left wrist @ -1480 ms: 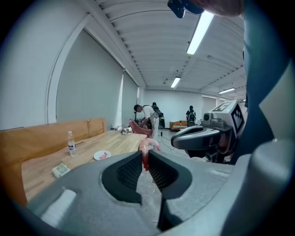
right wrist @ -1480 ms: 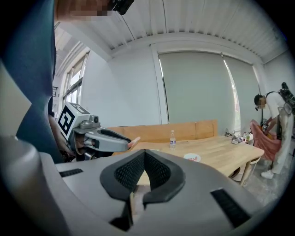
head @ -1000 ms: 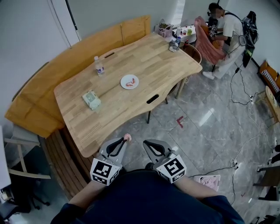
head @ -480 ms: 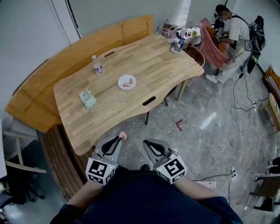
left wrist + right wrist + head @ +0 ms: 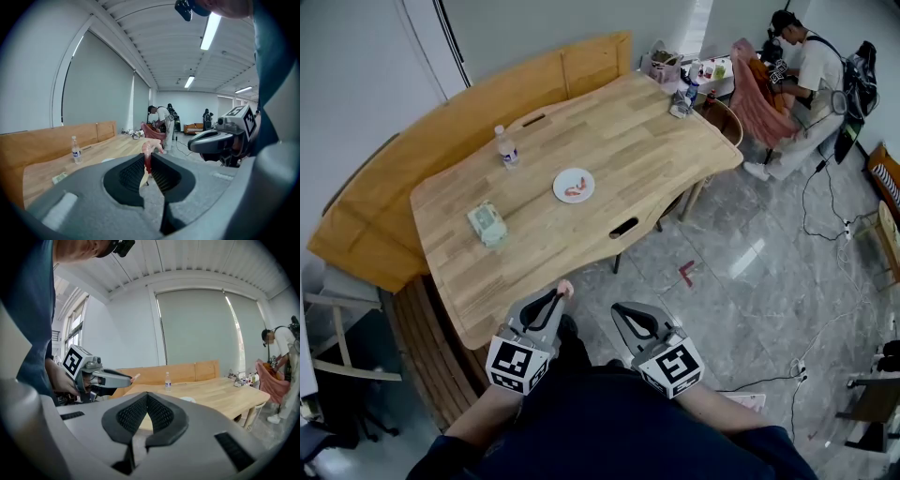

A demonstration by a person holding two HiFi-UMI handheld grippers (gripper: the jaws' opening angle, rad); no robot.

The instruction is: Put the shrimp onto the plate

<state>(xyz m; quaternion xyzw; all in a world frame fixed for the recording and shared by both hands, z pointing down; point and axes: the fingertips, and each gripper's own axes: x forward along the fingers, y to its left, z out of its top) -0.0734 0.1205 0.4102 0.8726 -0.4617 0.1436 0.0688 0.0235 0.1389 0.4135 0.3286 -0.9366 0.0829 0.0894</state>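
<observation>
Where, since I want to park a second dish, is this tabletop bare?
The widest bare stretch of the table is its right half, between the plate and the clutter at the far corner. The near end, between the green packet and the near edge, is bare too. Most crowded: the left, around bottle, packet and plate.

The person holds both tongs low in front of the body, side by side and a little apart, tips pointing forward and away. The left tongs have their jaws pressed together on a pink shrimp, whose end sticks out past the tips. The right tongs have their jaws closed, tips meeting, with nothing between them. Both forearms come out from under the dark blue sleeves.
</observation>
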